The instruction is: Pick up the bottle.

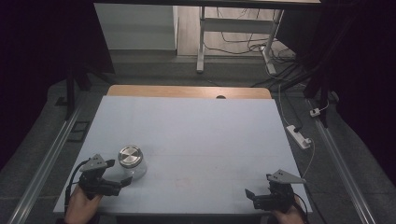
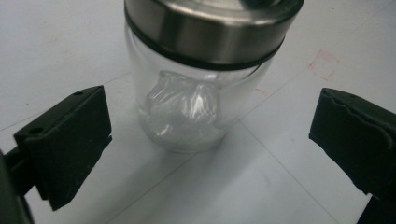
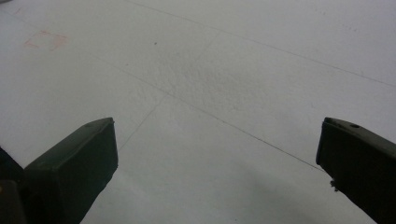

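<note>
Nothing gripped yet: jar at seven o'clock on the table, lid on, left gripper spread wide just short of it, right gripper wide open, empty, at five o'clock.

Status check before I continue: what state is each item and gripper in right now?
Clear glass jar: upright on the table, crumpled clear wrap inside.
Brushed steel lid: seated on the jar, closed.
Left gripper: open, jaws either side of the jar, not touching.
Right gripper: open, empty, over bare table.
</note>
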Tool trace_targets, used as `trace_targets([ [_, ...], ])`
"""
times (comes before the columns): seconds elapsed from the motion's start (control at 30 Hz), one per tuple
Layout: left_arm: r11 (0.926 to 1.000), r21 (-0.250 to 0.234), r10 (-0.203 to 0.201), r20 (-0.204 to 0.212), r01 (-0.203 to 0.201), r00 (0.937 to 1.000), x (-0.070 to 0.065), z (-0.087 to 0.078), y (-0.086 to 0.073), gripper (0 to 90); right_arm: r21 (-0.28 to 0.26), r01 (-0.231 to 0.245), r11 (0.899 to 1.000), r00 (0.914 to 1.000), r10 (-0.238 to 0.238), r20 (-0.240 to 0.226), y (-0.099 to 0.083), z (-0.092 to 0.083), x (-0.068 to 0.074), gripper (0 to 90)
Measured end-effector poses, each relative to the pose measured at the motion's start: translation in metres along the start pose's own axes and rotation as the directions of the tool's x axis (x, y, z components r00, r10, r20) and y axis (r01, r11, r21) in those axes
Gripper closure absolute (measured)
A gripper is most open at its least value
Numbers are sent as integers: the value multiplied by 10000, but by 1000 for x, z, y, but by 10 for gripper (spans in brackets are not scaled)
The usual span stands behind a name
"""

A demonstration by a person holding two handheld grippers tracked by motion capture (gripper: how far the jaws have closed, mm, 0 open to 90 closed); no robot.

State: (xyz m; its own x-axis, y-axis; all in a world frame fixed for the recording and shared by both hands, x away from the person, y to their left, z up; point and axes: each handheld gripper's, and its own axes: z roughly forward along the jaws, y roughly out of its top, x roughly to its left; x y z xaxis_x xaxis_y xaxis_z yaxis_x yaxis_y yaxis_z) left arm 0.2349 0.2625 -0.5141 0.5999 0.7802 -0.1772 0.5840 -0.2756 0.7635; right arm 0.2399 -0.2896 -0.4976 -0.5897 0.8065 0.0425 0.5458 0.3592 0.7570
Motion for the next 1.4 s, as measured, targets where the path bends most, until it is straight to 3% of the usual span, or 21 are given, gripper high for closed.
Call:
trace_targets([
  [0.13,9999,151,62,-220,-59,9997,0,5,6,0,51,57,10000,10000,-57,-24,0,0,0,0],
  [0.3,9985,354,426,-364,-413,9984,1,14,12,0,80,171,9998,9998,-170,-95,0,1,1,0],
  [0.63,9969,187,775,-302,-769,9965,5,30,23,0,142,221,9997,9997,-219,-110,0,1,1,0],
  [0.7,9951,213,970,-359,-963,9946,4,34,24,0,146,228,9996,9997,-227,-122,0,1,1,0],
  [0.97,9935,432,1059,-200,-1050,9942,5,40,28,3,184,247,9995,9996,-245,-124,0,2,2,0],
  [1.1,9935,318,1110,-502,-1095,9926,4,39,29,66,201,263,9995,9996,-260,-143,0,2,2,0],
  [1.27,9926,240,1199,-333,-1191,9922,6,39,27,143,217,303,9993,9994,-300,-148,0,2,2,0],
  [1.4,9912,193,1316,-448,-1309,9903,4,39,27,150,229,314,9992,9994,-311,-149,0,2,2,0],
])
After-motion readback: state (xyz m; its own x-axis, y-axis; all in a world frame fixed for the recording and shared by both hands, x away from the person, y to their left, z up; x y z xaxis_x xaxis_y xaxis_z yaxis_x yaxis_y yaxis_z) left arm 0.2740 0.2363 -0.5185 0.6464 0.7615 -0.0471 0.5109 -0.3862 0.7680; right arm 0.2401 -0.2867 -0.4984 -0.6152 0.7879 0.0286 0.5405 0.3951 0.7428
